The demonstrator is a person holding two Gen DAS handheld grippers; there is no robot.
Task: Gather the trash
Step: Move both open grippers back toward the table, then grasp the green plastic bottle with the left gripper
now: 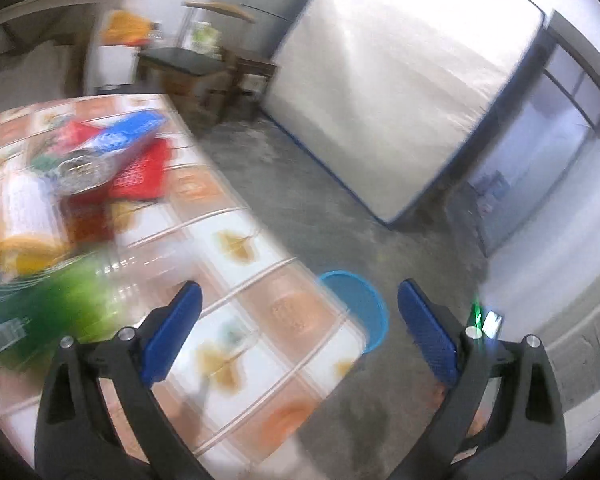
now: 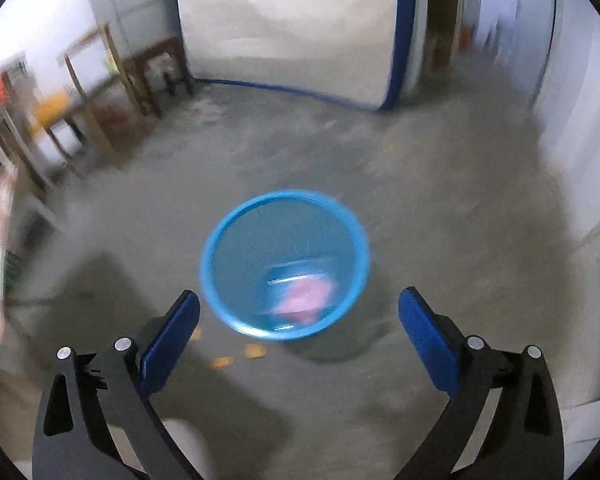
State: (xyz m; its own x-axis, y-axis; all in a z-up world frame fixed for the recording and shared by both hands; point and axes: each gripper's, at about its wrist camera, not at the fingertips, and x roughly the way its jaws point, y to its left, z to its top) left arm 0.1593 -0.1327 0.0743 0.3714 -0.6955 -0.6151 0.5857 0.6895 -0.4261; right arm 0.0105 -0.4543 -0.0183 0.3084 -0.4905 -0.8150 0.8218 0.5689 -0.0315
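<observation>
Right wrist view: right gripper [image 2: 299, 312] fingers spread, empty, above blue bin [image 2: 224, 240] on floor; pink wrapper [image 2: 306, 296] inside bin. Left gripper [image 1: 299, 308] fingers spread, empty; trash pile [image 1: 80, 168] on counter [image 1: 260, 280] at 10 o'clock, blurred.

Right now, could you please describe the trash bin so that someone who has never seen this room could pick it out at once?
Start at the big white mattress leaning upright against the far wall, then come forward over the bare grey floor. The bin stands there beside the corner of the patterned table. It is the only bright blue round tub on the floor, with something pink lying in its bottom.
</observation>
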